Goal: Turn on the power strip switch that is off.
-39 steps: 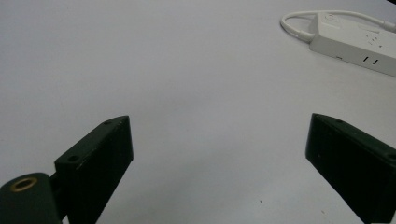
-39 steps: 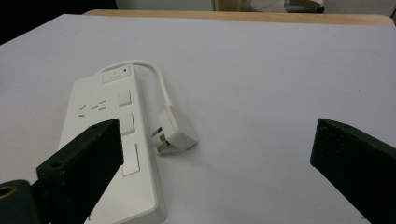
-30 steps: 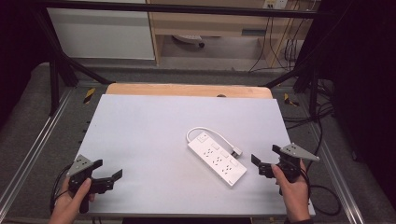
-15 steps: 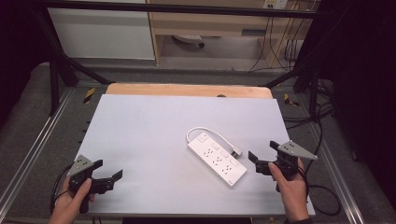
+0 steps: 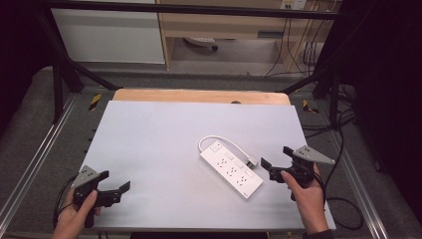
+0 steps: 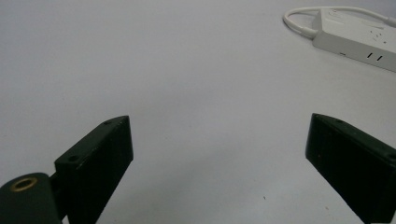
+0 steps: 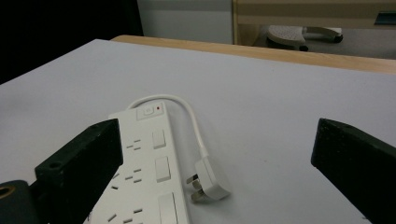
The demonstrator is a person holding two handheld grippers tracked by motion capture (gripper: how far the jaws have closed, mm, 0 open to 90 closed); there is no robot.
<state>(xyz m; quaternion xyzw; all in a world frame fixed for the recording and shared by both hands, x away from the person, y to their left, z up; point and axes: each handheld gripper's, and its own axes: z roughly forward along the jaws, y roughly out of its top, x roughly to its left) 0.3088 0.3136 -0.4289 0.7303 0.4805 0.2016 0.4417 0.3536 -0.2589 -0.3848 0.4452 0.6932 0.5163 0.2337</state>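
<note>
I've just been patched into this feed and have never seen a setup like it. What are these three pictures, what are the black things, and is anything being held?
There is no robot here: a person holds a hand-operated gripper in each hand. The high view looks down on the table from above the person's side. The left gripper is at the near left corner, the right gripper near the right edge. The other two pictures come from cameras riding on those grippers; the black blocks at the bottom are each gripper's own two jaws.

On the table lies a white power strip with its short cord looped round and its plug lying beside it, not plugged in. The right gripper points at it from close by.

Both grippers are open and hold nothing.
</note>
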